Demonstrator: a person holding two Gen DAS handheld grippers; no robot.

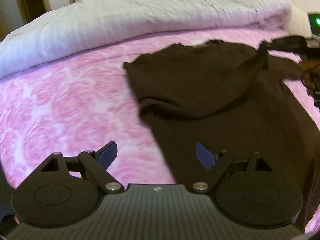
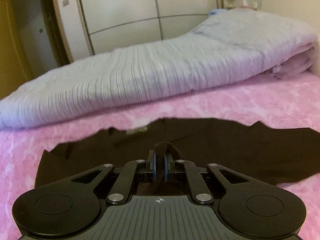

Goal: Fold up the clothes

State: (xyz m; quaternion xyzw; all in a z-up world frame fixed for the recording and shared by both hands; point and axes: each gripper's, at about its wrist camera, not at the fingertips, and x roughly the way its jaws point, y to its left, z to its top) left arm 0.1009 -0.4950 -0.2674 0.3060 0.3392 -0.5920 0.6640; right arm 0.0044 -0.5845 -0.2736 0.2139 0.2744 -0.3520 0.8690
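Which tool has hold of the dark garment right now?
The right tool, shut on a fold of the dark garment. The left tool hangs open and empty above the pink bedspread.

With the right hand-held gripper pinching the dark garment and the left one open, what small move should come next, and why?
Probably bring the left hand-held gripper to the dark garment's near edge and close on it. Its jaws stand wide open with nothing between them, while the right hand-held gripper already pinches a fold, so the cloth is held at one point only.
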